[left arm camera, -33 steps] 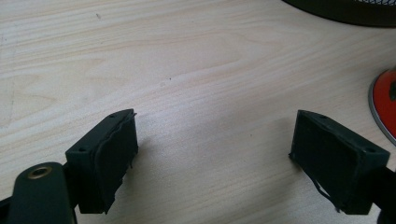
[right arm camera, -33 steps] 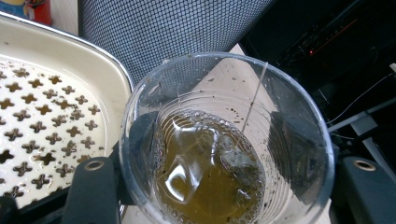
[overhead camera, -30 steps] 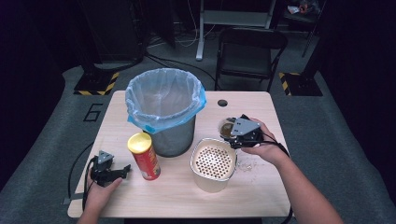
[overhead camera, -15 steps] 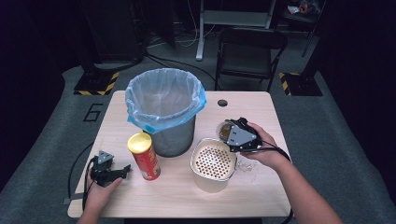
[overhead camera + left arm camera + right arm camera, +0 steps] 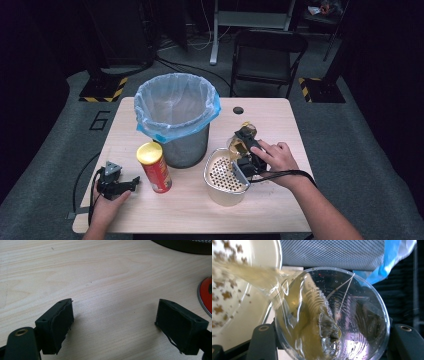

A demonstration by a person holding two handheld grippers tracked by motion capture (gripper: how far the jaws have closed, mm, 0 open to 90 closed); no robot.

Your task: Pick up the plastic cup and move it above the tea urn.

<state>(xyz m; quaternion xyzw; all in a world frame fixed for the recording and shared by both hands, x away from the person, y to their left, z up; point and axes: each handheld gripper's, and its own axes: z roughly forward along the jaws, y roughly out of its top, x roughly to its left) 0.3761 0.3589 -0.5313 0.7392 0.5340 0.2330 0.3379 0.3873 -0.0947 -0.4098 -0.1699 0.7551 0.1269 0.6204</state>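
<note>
one clear plastic cup [image 5: 332, 315], tipped over the strainer tub [image 5: 225, 175], pouring yellowish liquid [image 5: 249, 277] through the perforated top. looks thin, light, easily crushed, likely slippery when wet; best held around the mid-wall with gentle pressure. clamped at the sides by the right gripper [image 5: 247, 150], jaws partway closed on it. one left gripper [image 5: 115, 325], jaws spread wide on bare table [image 5: 100, 277], holding nothing. one mesh bin [image 5: 177, 117] with blue liner, one red chip can [image 5: 154, 167].
</note>
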